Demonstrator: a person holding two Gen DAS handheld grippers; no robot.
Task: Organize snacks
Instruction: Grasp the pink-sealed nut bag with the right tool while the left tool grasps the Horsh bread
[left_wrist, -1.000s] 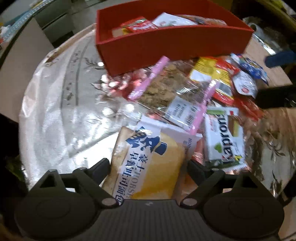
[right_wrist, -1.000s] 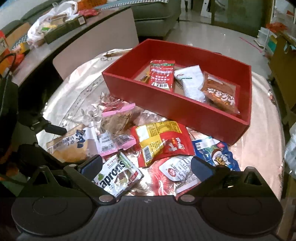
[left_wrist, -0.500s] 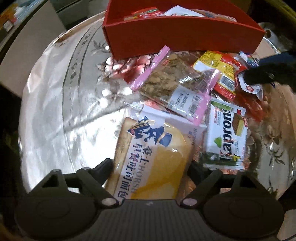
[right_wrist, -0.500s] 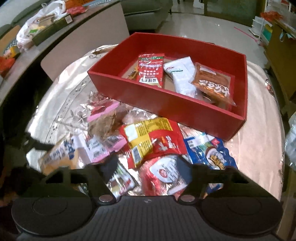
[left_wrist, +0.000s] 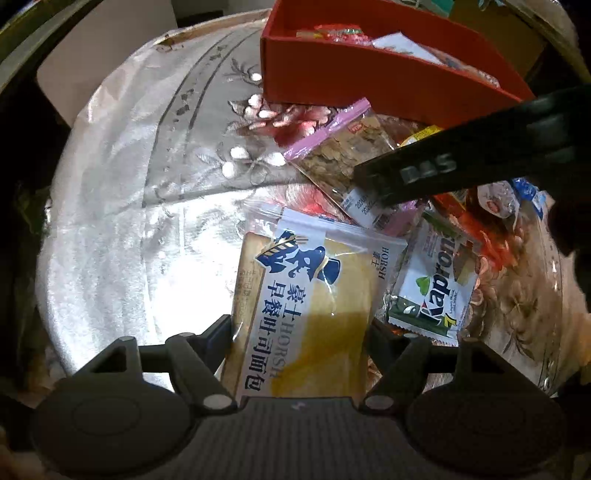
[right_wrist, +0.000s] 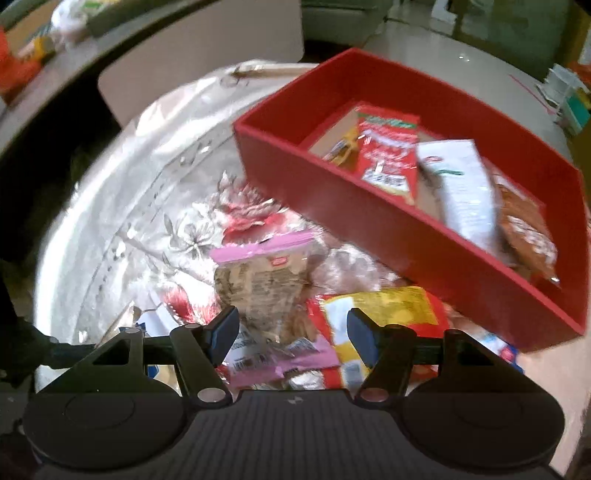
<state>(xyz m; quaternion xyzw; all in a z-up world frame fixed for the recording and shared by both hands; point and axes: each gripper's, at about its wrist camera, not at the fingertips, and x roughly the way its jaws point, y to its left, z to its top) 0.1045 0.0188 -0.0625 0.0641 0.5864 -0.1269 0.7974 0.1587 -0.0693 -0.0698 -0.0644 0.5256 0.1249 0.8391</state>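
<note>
Meanwhile my right gripper (right_wrist: 291, 332) had swung left across the pile since half a second before, so that its dark body now crossed the left wrist view above the pink-edged cracker bag (left_wrist: 345, 158). Its fingers stood apart around the lower end of that bag, not clearly pressing it; that view was blurred. My left gripper (left_wrist: 301, 332) had barely shifted: its fingers sat spread on either side of the yellow bread packet (left_wrist: 314, 306), and I could not tell whether they touched the wrapper.

To the left of the bread packet the silvery tablecloth (left_wrist: 140, 206) lay bare out to the round table edge. To the right the snacks crowded together: the Kaprons wafer pack (left_wrist: 436, 284) just beside the bread, and a red and yellow bag (right_wrist: 384, 310) beside the cracker bag.

Behind the pile the red box (right_wrist: 369, 218) held a red sachet (right_wrist: 388, 155), a white packet (right_wrist: 461, 188) and a brown packet (right_wrist: 524, 229).
</note>
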